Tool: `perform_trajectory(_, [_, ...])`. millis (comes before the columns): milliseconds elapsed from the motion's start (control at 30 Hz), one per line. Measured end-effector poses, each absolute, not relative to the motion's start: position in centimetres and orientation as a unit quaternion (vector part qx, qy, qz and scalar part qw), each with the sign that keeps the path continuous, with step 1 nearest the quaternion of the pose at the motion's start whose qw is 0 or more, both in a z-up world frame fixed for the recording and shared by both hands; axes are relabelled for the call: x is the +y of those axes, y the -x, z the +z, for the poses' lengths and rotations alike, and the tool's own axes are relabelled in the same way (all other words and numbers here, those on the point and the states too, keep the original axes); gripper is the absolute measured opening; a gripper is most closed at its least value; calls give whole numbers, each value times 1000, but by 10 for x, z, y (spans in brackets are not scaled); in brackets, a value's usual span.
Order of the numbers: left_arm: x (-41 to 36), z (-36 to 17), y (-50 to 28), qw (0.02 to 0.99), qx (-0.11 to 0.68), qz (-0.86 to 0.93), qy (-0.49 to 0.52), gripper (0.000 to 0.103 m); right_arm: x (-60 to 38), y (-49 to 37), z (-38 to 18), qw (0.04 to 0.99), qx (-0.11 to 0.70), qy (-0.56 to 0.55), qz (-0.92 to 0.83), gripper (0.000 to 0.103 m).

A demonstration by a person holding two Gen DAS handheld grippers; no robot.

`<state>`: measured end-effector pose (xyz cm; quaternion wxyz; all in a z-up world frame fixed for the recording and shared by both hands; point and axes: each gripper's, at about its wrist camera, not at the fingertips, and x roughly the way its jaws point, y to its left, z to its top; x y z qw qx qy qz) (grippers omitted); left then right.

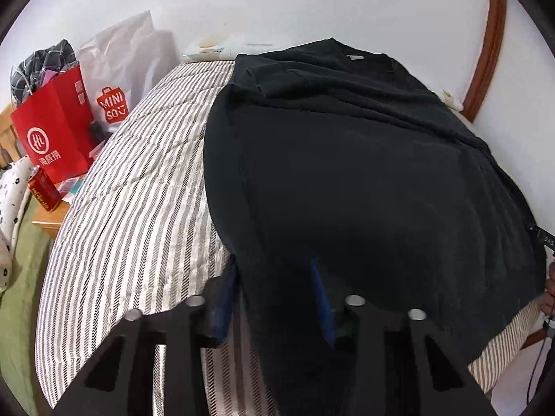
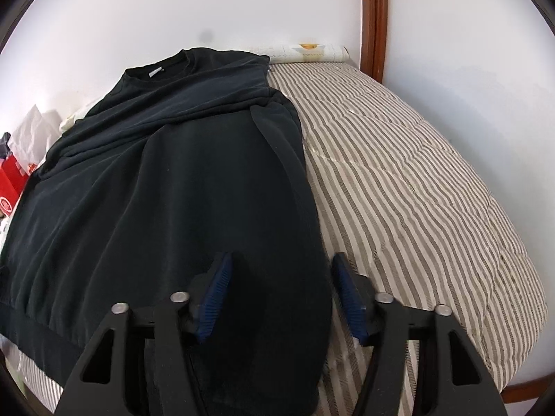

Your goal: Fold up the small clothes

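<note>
While the black sweatshirt (image 1: 347, 159) lies flat on the striped bed (image 1: 138, 208), its long axis runs from the hem at 6 o'clock to the collar at 12. The left gripper (image 1: 274, 294) and the right gripper (image 2: 281, 294), jaws partly apart, straddle the near hem corners, equally near; no firm pinch shows.
</note>
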<state>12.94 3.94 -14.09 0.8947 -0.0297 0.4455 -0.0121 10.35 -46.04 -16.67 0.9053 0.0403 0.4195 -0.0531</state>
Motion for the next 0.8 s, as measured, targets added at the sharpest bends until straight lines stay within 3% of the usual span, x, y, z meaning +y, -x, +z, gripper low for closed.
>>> perform_trajectory(67, [40,-141,-131,894,446,-13,43,11,-453,-107,-164,906,420,-39,-35,20])
perform_trajectory(200, [43,-138,-124,898,436,-9,56,7,-447,-103,-161,913,405,-35,-30,10])
perform_trajectory(800, [52,-84,-98,917,390,-25,82,7,-465,-81,-102,934,350,-76,0,6])
